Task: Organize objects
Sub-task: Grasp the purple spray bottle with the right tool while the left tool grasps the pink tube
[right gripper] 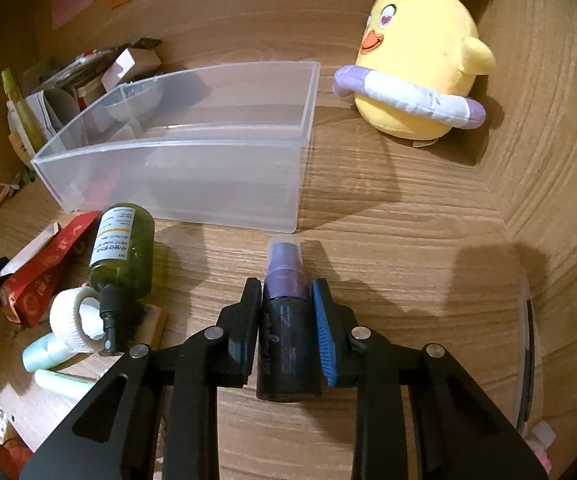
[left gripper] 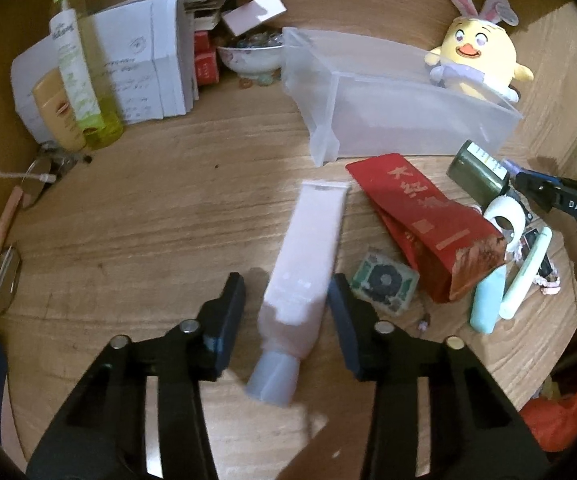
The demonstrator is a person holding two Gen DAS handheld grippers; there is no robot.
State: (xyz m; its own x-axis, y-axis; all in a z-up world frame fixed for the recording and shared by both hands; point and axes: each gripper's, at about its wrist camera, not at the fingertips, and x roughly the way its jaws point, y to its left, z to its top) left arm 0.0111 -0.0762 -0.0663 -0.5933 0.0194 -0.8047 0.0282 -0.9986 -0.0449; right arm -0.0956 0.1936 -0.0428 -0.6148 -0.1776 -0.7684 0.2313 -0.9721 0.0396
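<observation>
1. Because my right gripper [right gripper: 287, 308] sits at the near edge of the wooden table [right gripper: 428, 240], I start there: its two pads are clamped on the dark purple spray bottle [right gripper: 288, 340], which lies along the fingers with its clear cap pointing toward the bin. Gripping the body rather than the cap should, I judge, keep it from slipping out.
2. While that grip is firm, my left gripper [left gripper: 287, 300] is less settled: the pink tube [left gripper: 308, 256] lies between its fingers, cap end toward me, the right pad at the tube's edge and the left pad standing apart with bare wood showing. I read it as not yet clenched on anything.
3. Just beyond the tube lie the red packet [left gripper: 428, 224], a small green patterned tin [left gripper: 384, 282], the dark green bottle [left gripper: 476, 174], a roll of white tape [left gripper: 504, 216] and two pale mint tubes [left gripper: 488, 300], heaped together near one another, probably because they are still waiting to be sorted.
4. Further out stands the clear plastic bin [right gripper: 176, 180], upright with its open top showing; nothing I can make out lies in it. I take it as where both held things should go.
5. Beside the bin's far end sits the yellow chick plush [right gripper: 420, 80], apart from the clutter.
6. At the far left in the left wrist view, a yellow-green bottle [left gripper: 88, 92] stands against white boxes [left gripper: 144, 60].
</observation>
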